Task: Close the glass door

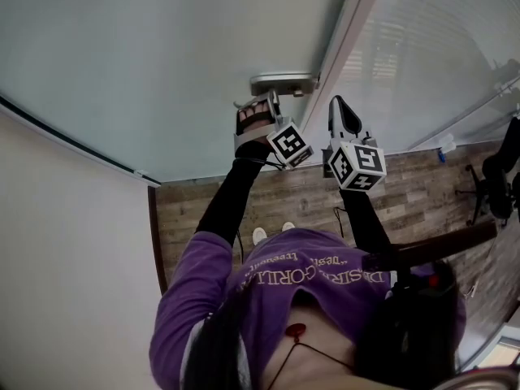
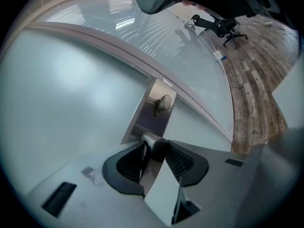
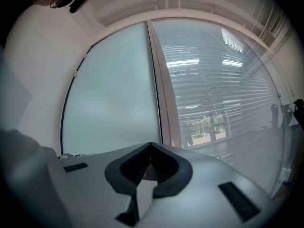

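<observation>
On the glass door (image 2: 71,103), the left claw (image 2: 156,152) is squeezed tight round the handle (image 2: 151,139), the right claw (image 3: 151,151) beside the handle is pinched shut on nothing, and the door edge looks right up against its frame (image 3: 164,89), so maybe only a last push is left.

The wood-plank floor (image 1: 203,197) is stretching across the middle of the head view. A black office chair (image 1: 491,187) is standing on it at the right edge. A small blue-and-white object (image 1: 446,146), too small to identify, is lying on it further up. The person's white shoes (image 1: 260,236) are standing on it at centre.
</observation>
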The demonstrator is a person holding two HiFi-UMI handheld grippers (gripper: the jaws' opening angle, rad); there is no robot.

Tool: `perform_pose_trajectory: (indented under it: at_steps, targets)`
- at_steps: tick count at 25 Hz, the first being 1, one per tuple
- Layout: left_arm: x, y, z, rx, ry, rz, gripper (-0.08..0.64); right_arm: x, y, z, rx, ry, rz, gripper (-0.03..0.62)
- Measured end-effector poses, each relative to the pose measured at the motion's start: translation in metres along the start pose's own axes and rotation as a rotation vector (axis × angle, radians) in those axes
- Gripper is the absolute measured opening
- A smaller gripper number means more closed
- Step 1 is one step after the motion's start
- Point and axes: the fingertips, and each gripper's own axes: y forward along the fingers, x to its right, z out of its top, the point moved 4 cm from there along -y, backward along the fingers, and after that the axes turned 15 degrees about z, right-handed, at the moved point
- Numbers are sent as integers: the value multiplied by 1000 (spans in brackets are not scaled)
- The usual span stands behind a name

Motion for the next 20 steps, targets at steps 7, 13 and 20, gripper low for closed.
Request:
perform_pose_trajectory:
  at_steps: [7,13,20]
  targets:
    - [1,9,1,-17,-6,-3,130,5,6,-3,-8,0,18,-3]
    - [3,8,-2,-12,-17,3,129,7,8,-8,-8,3,30,-3]
    - [11,9,-3,-9,-21,-9,130,6,12,-12,-1,8,46,-3]
